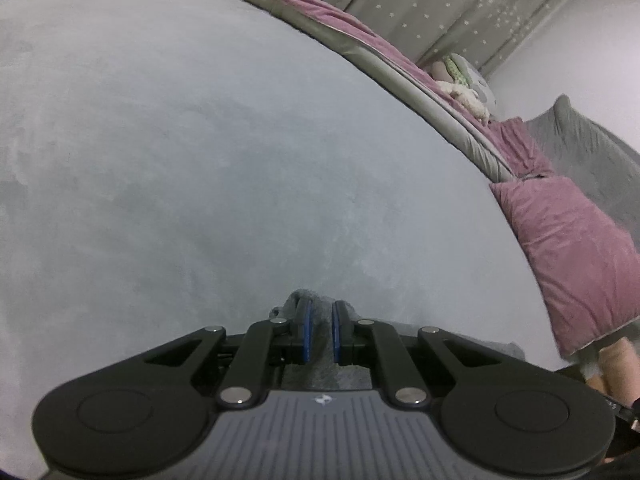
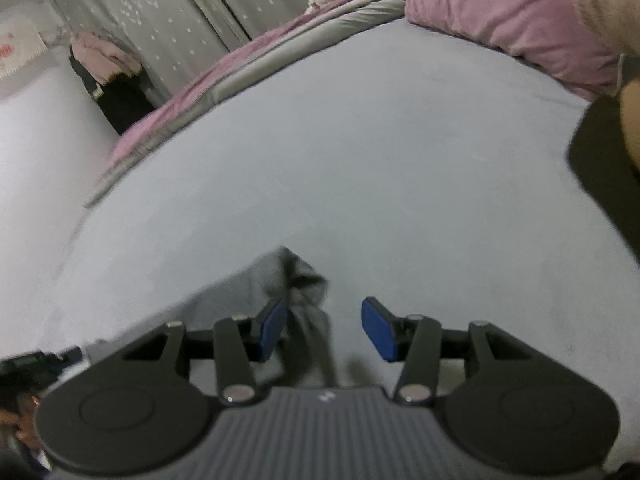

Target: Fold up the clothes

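My left tool (image 1: 321, 330) clamped on grey cloth (image 1: 316, 312) over the bed (image 1: 200, 160), my right tool (image 2: 326, 330) agape, cloth brushing 1 pad.

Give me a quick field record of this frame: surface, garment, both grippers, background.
surface: pale grey bed sheet, broad and mostly bare
garment: grey cloth, bunched, blurred in the right wrist view
left gripper: jaws nearly closed, pinching grey cloth between the blue pads
right gripper: jaws apart; cloth hangs against one pad, the other pad is clear of it
background: pink pillow at the sheet's edge, pink-and-grey duvet along the far side, star-print curtain
fold state: cannot tell; too little of the garment shows
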A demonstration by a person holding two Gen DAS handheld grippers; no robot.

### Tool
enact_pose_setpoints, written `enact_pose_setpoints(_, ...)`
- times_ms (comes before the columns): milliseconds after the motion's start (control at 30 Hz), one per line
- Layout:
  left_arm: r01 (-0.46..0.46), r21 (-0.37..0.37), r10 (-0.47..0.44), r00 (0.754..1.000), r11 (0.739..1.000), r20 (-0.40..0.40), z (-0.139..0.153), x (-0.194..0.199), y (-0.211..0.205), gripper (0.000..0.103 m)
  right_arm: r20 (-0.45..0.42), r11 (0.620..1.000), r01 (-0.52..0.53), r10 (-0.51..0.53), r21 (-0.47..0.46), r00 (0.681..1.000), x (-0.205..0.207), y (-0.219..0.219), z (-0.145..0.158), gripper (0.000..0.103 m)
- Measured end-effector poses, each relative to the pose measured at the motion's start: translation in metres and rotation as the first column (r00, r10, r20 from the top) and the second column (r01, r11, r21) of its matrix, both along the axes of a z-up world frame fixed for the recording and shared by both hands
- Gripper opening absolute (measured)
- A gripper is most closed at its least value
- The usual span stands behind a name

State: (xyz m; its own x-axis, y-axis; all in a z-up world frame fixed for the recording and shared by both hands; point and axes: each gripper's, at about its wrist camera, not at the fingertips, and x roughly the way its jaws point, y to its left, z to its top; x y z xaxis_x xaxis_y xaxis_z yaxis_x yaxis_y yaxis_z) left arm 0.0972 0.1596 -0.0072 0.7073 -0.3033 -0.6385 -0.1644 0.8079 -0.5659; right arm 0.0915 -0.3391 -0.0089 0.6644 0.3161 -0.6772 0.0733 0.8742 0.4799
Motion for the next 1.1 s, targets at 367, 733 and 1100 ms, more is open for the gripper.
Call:
enact_pose_setpoints(367,0.010,0.098,-0.011,1.000,0.995,0.013,-0.004,0.012,-0.024,0.001,-0.017,0.995,-0.046,0.047,0.092,0.999,0.054,0.031,-0.024,0.029)
enact_pose_setpoints(733,-0.046,0.199,0.033,0.997,0.979,0.072,-0.003,0.026,-0.028,0.001,0.024,0.999,-0.018,0.017,0.042,1.000,0.057,0.045,-0.027,0.007)
enact_pose_setpoints(1100,-0.104,0.348,0.065,0.990,0.932,0.122,0.006,0.017,-0.040,0.016,0.092,0.994,-0.049,0.058,-0.097,0.994,0.034,0.069,-0.023,0.039)
